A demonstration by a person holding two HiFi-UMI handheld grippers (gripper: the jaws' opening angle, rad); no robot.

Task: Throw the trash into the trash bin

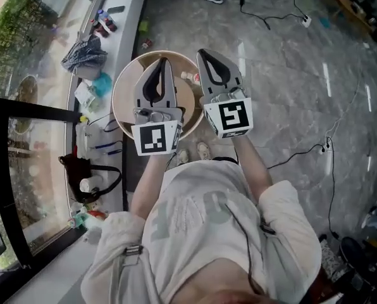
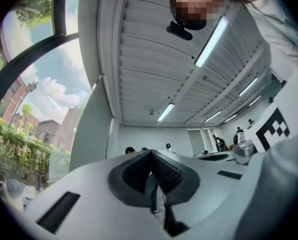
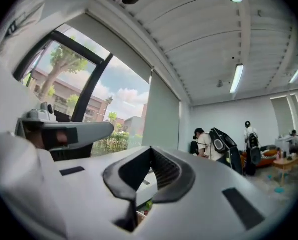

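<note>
Both tools are over the trash bin (image 1: pixel 117 90), which sits on the floor against the window ledge (image 1: pixel 130 11). The left tool (image 1: pixel 162 62) is pinched shut with nothing in it. The right tool (image 1: pixel 205 53) is the same, jaws together and empty. Looks like the drop is made! In the bin, one small pale scrap (image 1: pixel 188 76) shows between the tools; the rest is hidden. Next job, I'd say: hunt down any remaining trash and open up to grab it.

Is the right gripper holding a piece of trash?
No, the right gripper has its fingers closed tip to tip in the right gripper view, with nothing between them.
</note>
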